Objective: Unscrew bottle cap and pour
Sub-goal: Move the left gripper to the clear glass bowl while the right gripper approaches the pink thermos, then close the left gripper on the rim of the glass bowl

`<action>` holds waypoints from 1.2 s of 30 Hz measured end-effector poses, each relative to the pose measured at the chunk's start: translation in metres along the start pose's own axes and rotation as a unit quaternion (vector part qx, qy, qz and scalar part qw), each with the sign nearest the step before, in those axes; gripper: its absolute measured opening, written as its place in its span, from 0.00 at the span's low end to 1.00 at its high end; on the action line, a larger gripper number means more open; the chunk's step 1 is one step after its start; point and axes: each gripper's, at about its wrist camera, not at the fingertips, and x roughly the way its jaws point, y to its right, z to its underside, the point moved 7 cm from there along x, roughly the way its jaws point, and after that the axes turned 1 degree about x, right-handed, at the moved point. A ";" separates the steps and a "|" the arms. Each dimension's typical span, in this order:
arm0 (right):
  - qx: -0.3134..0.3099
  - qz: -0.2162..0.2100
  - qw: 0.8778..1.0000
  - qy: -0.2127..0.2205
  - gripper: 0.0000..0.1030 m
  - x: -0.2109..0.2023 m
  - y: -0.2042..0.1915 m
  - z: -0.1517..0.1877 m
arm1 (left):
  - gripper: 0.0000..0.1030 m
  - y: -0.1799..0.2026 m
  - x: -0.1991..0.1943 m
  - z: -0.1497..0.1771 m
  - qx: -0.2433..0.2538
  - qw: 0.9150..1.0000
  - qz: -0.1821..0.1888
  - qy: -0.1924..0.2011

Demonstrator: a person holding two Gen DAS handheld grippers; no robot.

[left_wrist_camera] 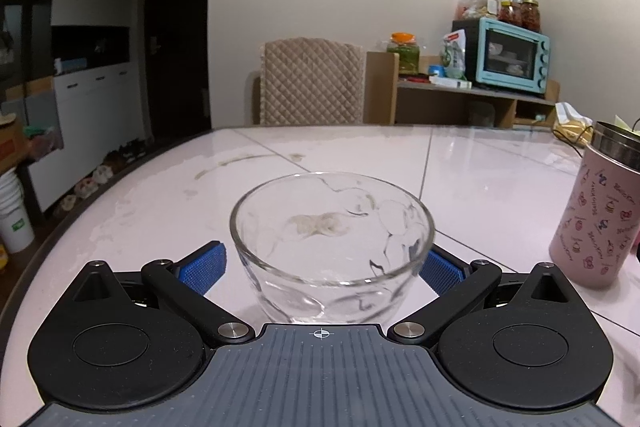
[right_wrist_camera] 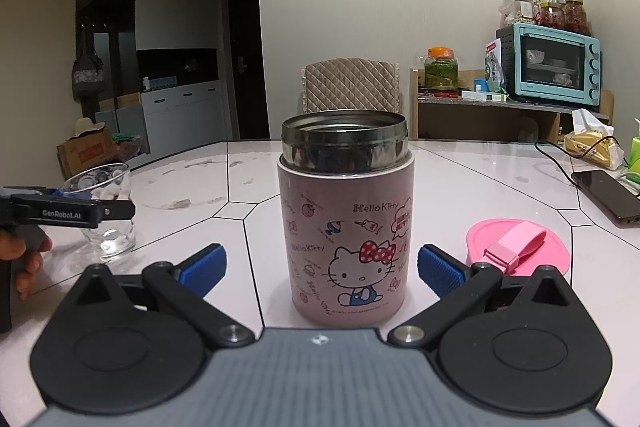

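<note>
A pink Hello Kitty bottle [right_wrist_camera: 346,223] stands upright on the white table [right_wrist_camera: 480,179] with its steel mouth uncovered. Its pink cap [right_wrist_camera: 516,245] lies flat on the table to its right. My right gripper [right_wrist_camera: 322,267] is open, its blue pads on either side of the bottle with gaps on both sides. A clear glass cup [left_wrist_camera: 332,239] stands between the blue pads of my left gripper [left_wrist_camera: 322,265]; the pads look pressed against its sides. The bottle also shows at the right in the left wrist view [left_wrist_camera: 596,211]. The glass [right_wrist_camera: 106,211] and my left gripper [right_wrist_camera: 116,209] show at the left in the right wrist view.
A phone [right_wrist_camera: 608,193] with a cable, a tissue pack [right_wrist_camera: 592,137] and a green box [right_wrist_camera: 634,149] lie at the table's right. A quilted chair [right_wrist_camera: 352,87] stands behind the table. A shelf with a blue oven [right_wrist_camera: 556,65] is at the back right.
</note>
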 end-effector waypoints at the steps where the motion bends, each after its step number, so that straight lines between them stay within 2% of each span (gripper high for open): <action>1: 0.000 0.000 1.000 0.000 1.00 0.001 0.000 0.000 | 1.00 0.000 0.001 0.000 0.000 1.000 -0.002 -0.002; 22: 0.000 0.001 1.000 -0.001 1.00 0.006 0.001 -0.002 | 0.99 -0.003 0.003 -0.002 -0.009 1.000 -0.002 0.004; 25: 0.000 0.002 1.000 0.001 1.00 0.007 0.001 -0.002 | 0.95 -0.002 0.002 -0.003 -0.008 1.000 0.004 0.006; 27: -0.002 0.002 1.000 -0.001 1.00 0.008 0.001 -0.001 | 0.83 0.001 0.001 -0.004 -0.011 1.000 0.020 0.009; 36: -0.002 0.007 1.000 -0.002 1.00 0.011 0.003 -0.002 | 0.83 0.000 0.002 -0.005 -0.012 0.999 0.028 0.010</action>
